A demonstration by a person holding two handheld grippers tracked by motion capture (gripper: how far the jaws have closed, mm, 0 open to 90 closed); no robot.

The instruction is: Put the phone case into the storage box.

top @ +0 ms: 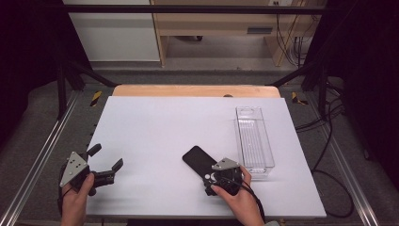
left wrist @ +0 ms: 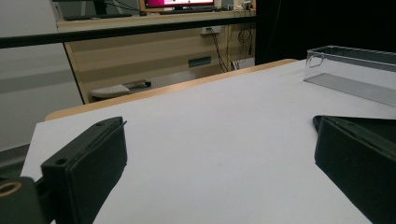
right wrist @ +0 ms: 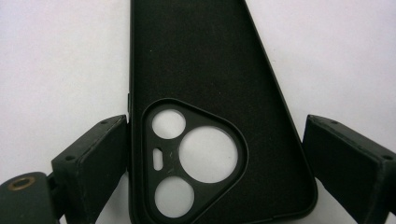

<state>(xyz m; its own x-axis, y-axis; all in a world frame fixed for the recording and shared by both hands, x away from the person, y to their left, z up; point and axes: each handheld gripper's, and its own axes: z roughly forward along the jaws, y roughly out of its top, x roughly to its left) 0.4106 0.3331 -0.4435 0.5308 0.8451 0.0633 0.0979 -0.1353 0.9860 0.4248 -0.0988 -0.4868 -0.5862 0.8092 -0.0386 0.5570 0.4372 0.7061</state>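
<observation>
Phone case: a black phone case (top: 200, 160) lies flat on the white surface (top: 155, 136), just left of the near end of the clear bin (top: 254, 139).
Long axis: in the high view the case runs on a slant, its far end toward the upper left, away from the bin, its near end under the right gripper (top: 225, 176).
Camera end: the right gripper view shows the rounded three-cornered cutout (right wrist: 194, 161), with three round holes and one small slot, at the end nearest that gripper; the plain end (right wrist: 187, 28) points away from it.
Right gripper: its fingers (right wrist: 91, 163) stand wide apart on either side of the case's camera end, the left one close against the case edge, the right one with a strip of white surface between; they are not clamped on it.
Left gripper: the left gripper (top: 106, 165) is held low over the surface, well to the left of the bin, fingers (left wrist: 88, 163) spread wide with nothing between them.
Bin: long, narrow and transparent, its length running from near to far along the right side of the surface; nothing can be seen inside it.
In the way: bare white surface lies between the case and the bin's near corner.
Beyond the bin: a wooden edge (top: 195, 90) borders the far side of the surface, with a black bar (top: 188, 8) and pale cabinets (top: 211, 28) farther back.
</observation>
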